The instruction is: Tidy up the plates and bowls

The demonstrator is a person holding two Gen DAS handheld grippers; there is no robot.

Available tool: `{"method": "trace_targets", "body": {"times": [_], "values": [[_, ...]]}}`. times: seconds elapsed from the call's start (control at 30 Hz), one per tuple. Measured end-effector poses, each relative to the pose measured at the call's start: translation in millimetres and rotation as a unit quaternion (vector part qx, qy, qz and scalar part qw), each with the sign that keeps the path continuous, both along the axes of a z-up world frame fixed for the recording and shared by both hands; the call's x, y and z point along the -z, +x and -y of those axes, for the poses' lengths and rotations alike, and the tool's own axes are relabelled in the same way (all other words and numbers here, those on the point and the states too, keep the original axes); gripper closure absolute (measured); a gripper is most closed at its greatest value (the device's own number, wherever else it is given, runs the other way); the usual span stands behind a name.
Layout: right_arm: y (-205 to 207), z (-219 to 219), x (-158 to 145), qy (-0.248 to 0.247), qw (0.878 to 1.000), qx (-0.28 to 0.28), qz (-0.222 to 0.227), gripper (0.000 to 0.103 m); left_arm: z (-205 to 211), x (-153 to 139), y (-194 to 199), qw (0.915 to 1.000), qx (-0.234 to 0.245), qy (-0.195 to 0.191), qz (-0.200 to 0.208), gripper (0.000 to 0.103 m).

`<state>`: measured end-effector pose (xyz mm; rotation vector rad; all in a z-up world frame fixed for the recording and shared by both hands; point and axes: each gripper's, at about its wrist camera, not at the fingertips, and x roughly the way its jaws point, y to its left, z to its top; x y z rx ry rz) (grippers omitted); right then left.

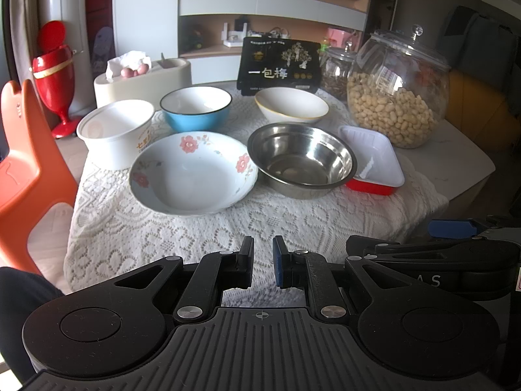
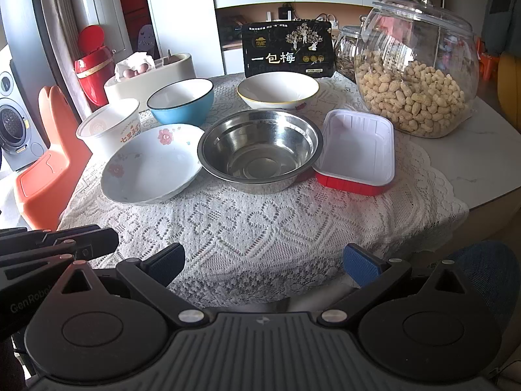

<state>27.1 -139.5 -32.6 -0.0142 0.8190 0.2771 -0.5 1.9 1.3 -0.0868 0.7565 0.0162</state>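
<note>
Lace-covered table (image 2: 260,228) before me holds every dish apart: floral bowl (image 1: 192,172), steel bowl (image 1: 301,159), blue bowl (image 1: 195,109), white bowl (image 1: 291,104), tub (image 1: 114,130), tray (image 1: 374,159). Nothing stacked, I judge. Left tongs (image 1: 263,262) nearly closed, empty; right tongs (image 2: 263,265) spread, empty.

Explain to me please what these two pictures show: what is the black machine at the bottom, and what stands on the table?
No robot: a person holds two hand tongs, each with a camera looking along its fingers. The left tongs are nearly closed, the right tongs wide open; both hold nothing. On the white lace tablecloth stand a flowered white bowl, a steel bowl, a blue bowl, a gold-rimmed white bowl, a white paper tub, a red-and-white tray and a glass peanut jar.
</note>
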Motion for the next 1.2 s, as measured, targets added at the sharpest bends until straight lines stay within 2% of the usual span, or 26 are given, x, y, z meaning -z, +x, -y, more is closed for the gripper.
{"method": "trace_targets", "body": {"times": [1.2], "values": [[5.5,1.6,3.0,0.015,1.000,-0.001,-0.007,0.000,-6.9,4.3,3.8,0.9999,-0.011,-0.006,-0.007,0.088]]}}
